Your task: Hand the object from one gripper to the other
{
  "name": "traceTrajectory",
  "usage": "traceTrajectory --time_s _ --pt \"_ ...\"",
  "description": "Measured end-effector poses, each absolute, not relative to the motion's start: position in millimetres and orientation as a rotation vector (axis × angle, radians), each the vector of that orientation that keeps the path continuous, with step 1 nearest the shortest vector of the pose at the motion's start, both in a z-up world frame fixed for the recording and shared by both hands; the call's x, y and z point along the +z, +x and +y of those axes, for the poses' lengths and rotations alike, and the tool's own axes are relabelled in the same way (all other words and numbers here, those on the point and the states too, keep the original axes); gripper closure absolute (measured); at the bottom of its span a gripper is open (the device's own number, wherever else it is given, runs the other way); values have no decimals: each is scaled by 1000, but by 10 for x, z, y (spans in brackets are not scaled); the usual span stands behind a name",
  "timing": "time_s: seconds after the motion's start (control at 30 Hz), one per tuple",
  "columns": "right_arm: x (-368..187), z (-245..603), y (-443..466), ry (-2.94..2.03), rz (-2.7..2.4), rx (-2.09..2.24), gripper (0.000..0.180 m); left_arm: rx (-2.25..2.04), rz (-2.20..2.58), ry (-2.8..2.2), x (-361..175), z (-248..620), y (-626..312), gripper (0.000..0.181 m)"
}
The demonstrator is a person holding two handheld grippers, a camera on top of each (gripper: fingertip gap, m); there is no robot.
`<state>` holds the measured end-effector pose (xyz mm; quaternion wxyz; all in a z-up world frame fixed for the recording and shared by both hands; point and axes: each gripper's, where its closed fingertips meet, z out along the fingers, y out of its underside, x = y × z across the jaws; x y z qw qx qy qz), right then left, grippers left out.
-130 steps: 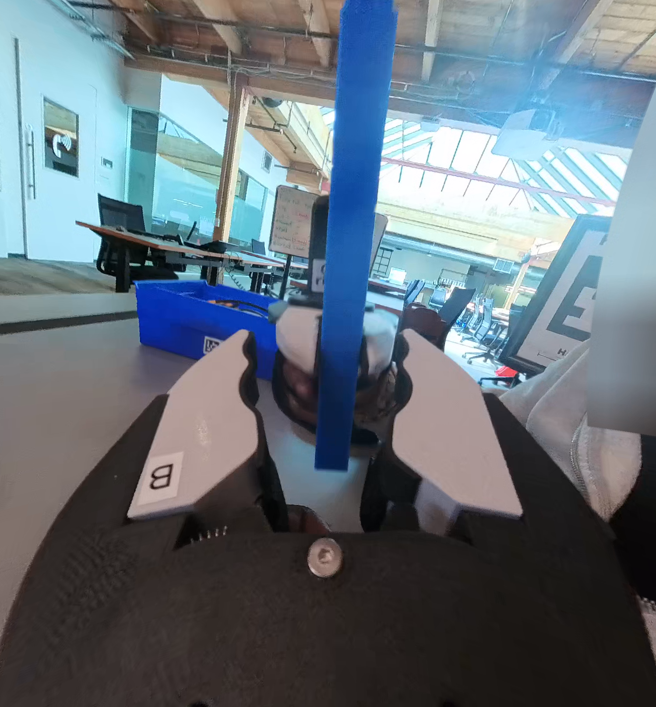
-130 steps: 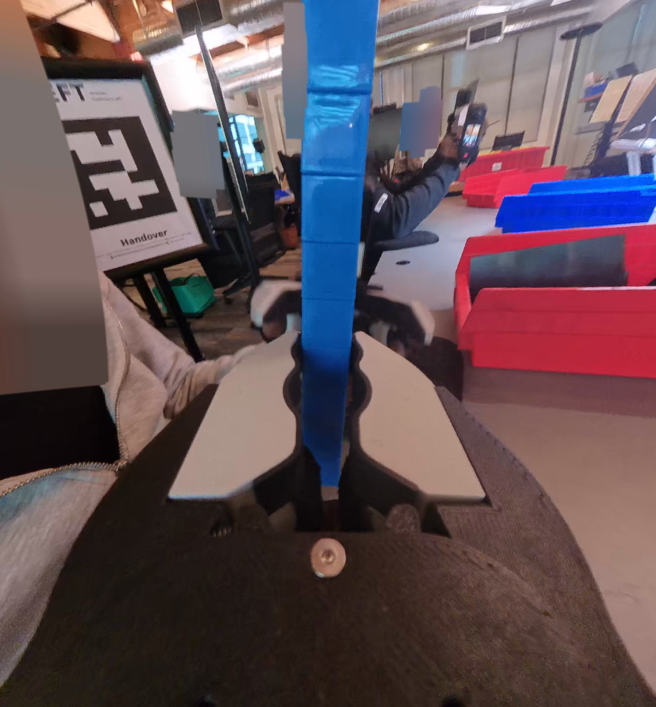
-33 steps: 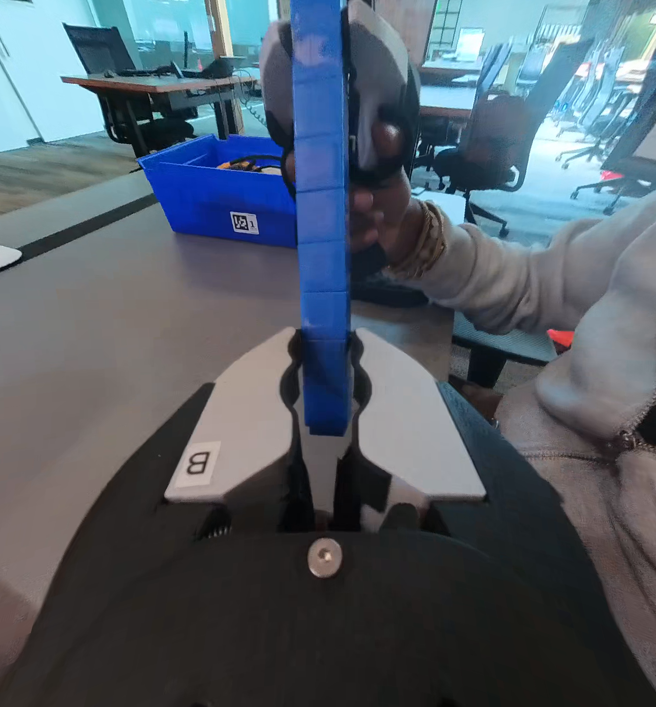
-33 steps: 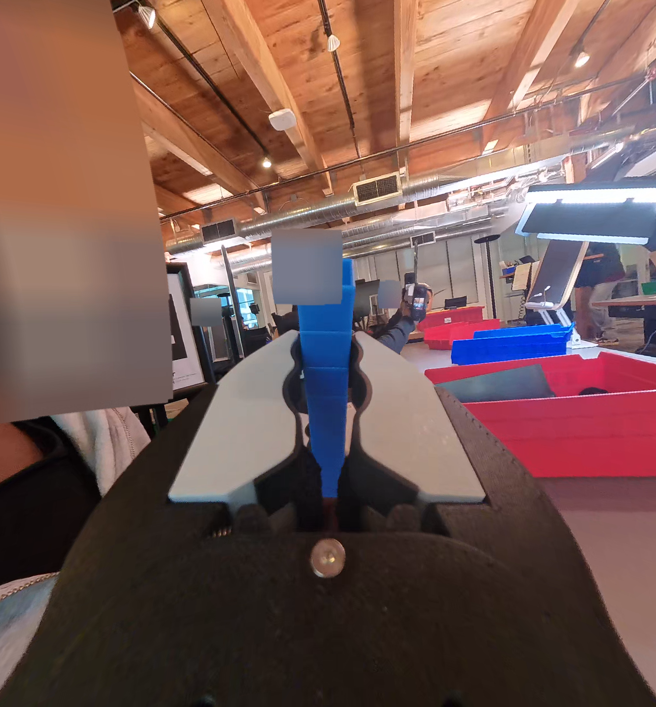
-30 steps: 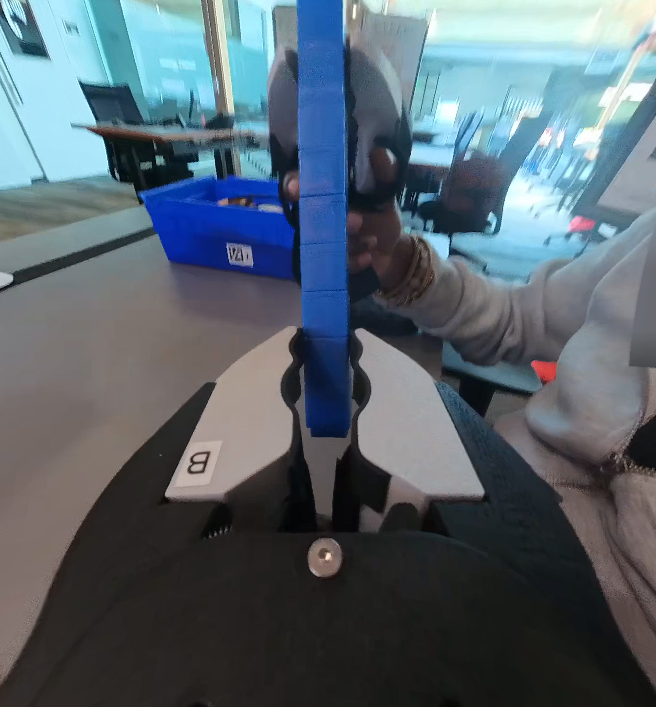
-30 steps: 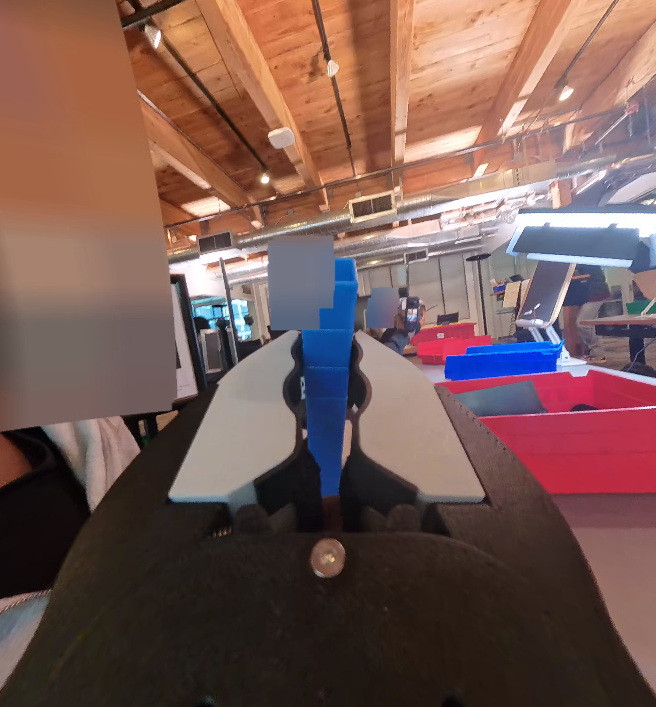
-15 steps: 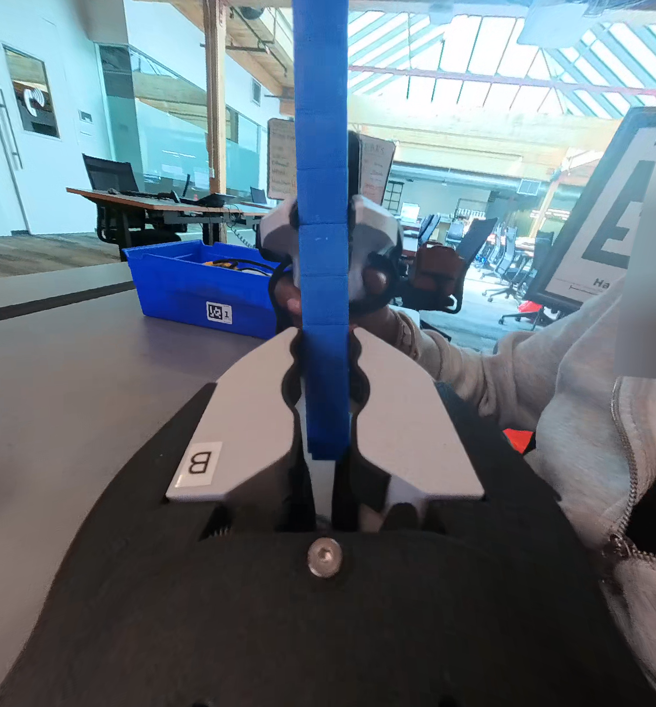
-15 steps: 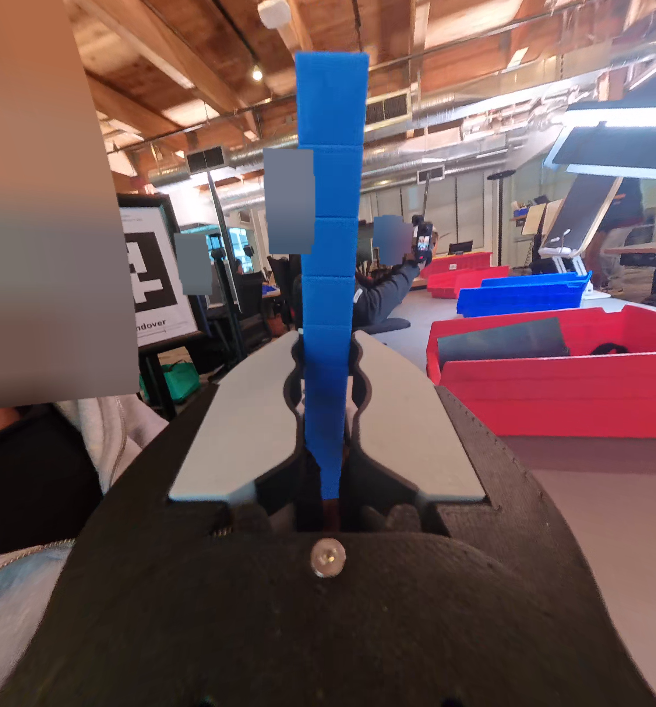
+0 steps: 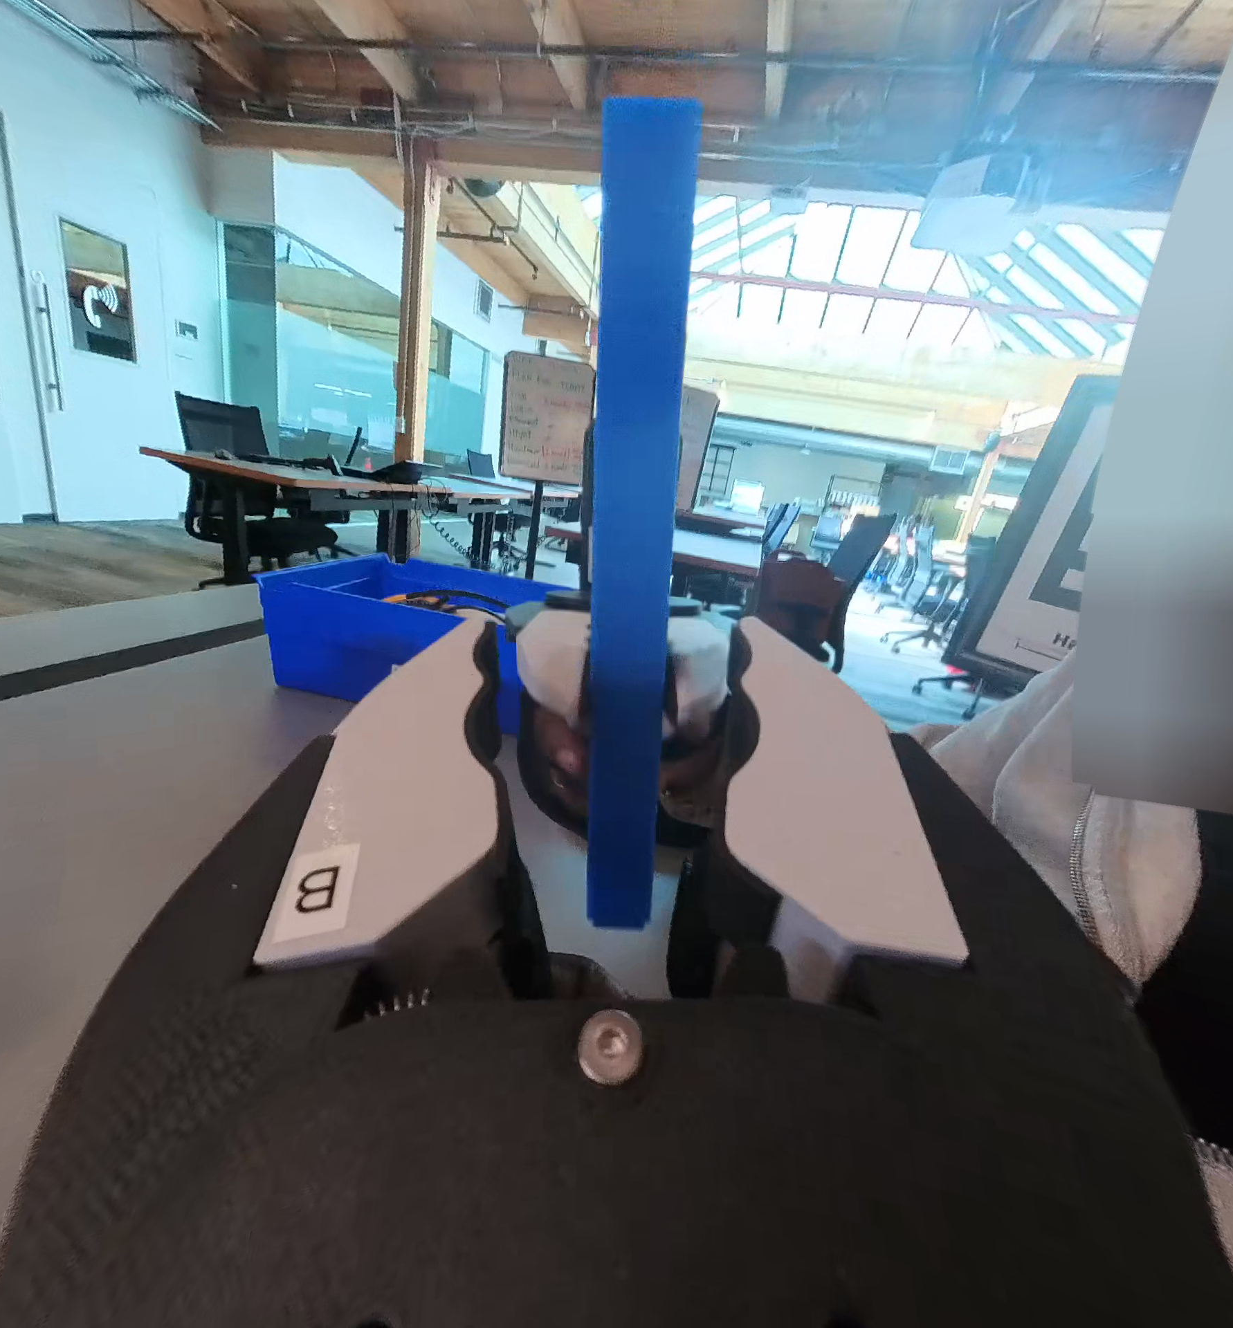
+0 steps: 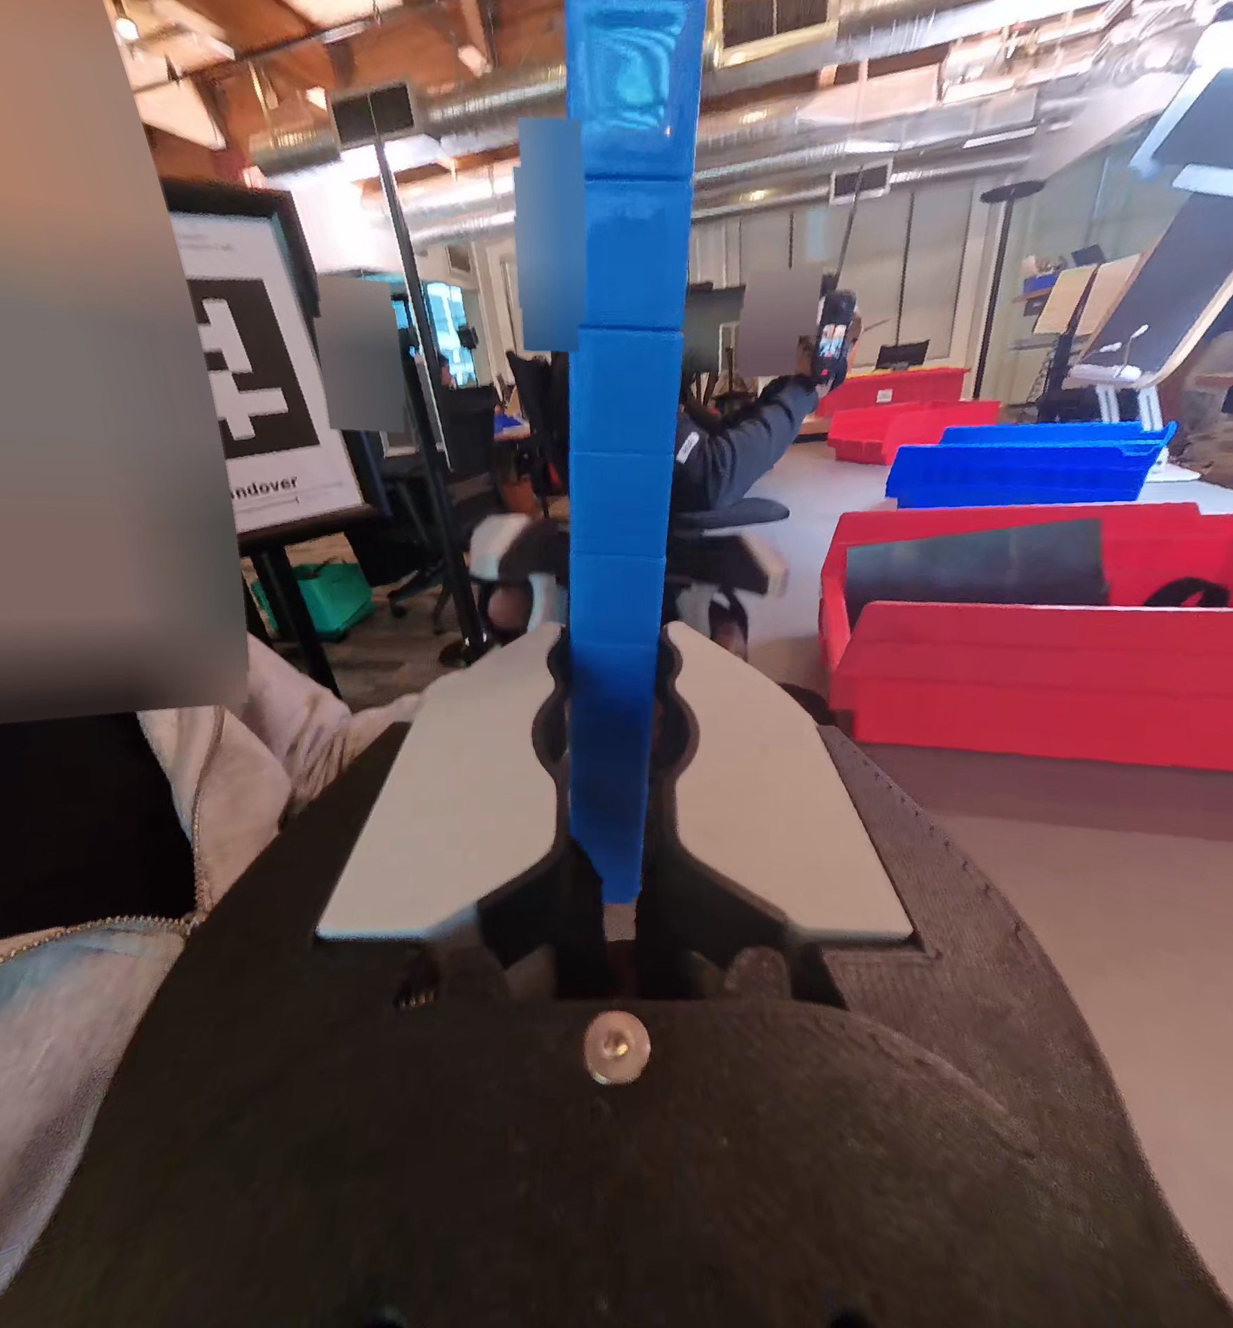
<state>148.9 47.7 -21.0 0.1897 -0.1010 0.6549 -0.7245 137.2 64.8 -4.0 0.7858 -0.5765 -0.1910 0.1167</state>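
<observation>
One thing to pass: a long blue bar made of small blocks stuck end to end. It stands up tall in both views.
Where the bar is: up in the air over the grey table, between the two grippers, with its low end down in the right gripper.
Right gripper: its two grey fingers press on the bar from both sides, tight on the low end. This one holds the bar.
Left gripper: its fingers are wide apart. The bar sits in the gap, and I see space on both sides, so it does not touch them.
Hand-over: I think the bar now belongs to the right gripper alone, and the left one only needs to back away.
What could go wrong: the left fingers are close on both sides of the bar. If the left gripper pulls away crooked, a finger could bump the bar and tip it.
Another worry: the bar is long and held only at its low end. A quick swing could make it lean or slip, or the blocks might snap apart.
Things nearby: a blue bin sits on the table past the left gripper. Red bins sit on the right side. A sign with black and white squares stands near the person's grey sleeve.
</observation>
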Motion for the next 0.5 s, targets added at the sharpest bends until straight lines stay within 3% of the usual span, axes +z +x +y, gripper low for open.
traceTrajectory --time_s 0.07,0.13,0.23,0.3,0.33,0.43,0.5 --pt "-279 441 1545 -321 1887 -2001 158 286 -411 -1300 -20 697 1345 124" --pt "-317 418 1567 -329 1912 -1984 157 293 -343 -1349 -14 776 1390 159" --pt "-295 426 1557 -322 1894 -2001 157 277 -345 -1337 33 794 1377 159" --pt "-357 422 1560 -331 1936 -1960 144 299 -348 -1254 150 728 1362 159" --pt "-403 412 1553 -337 1975 -1938 157 298 -347 -1237 185 699 1367 159" --pt "-394 414 1558 -335 1968 -1937 158 310 -344 -1257 215 658 1379 158" --pt "-436 418 1562 -346 1998 -1906 158 328 -338 -1213 339 589 1394 145"
